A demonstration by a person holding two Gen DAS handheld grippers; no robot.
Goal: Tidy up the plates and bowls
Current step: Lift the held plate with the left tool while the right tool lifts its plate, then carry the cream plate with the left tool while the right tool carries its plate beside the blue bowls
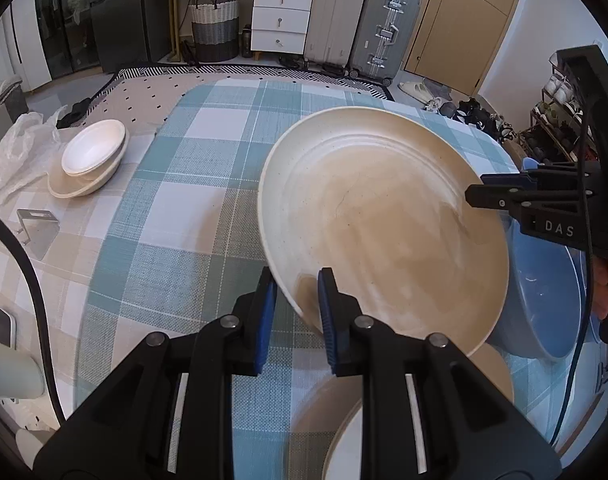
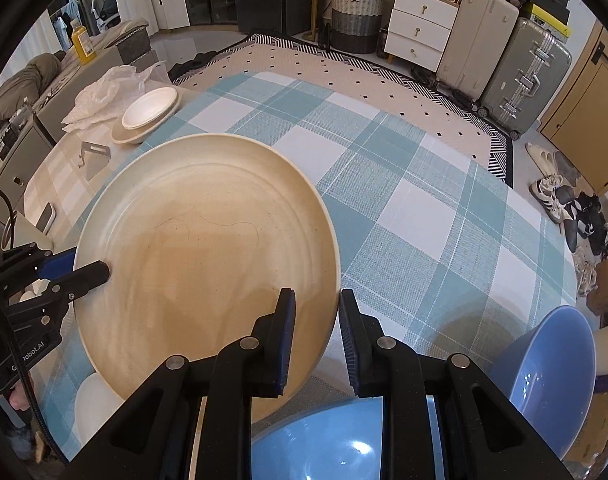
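Note:
A large cream plate [image 1: 384, 220] [image 2: 203, 240] hangs tilted above the blue-checked tablecloth, held at two opposite edges. My left gripper [image 1: 297, 284] is shut on the plate's near rim in the left wrist view. My right gripper [image 2: 316, 300] is shut on the rim at the plate's right side in the right wrist view. Each gripper also shows in the other's view, the right gripper [image 1: 478, 187] and the left gripper [image 2: 79, 266] clamping the rim. Far left on the table, white bowls [image 1: 91, 152] [image 2: 149, 112] sit stacked on a cream plate [image 1: 69, 192].
Another cream plate [image 1: 384, 412] lies under the held one. Blue bowls [image 1: 544, 300] [image 2: 552, 360] [image 2: 324, 444] stand at the table's near right. A metal bracket [image 1: 37, 228], a phone [image 1: 4, 326] and a plastic bag [image 1: 19, 148] lie at the left. Suitcases and drawers stand behind.

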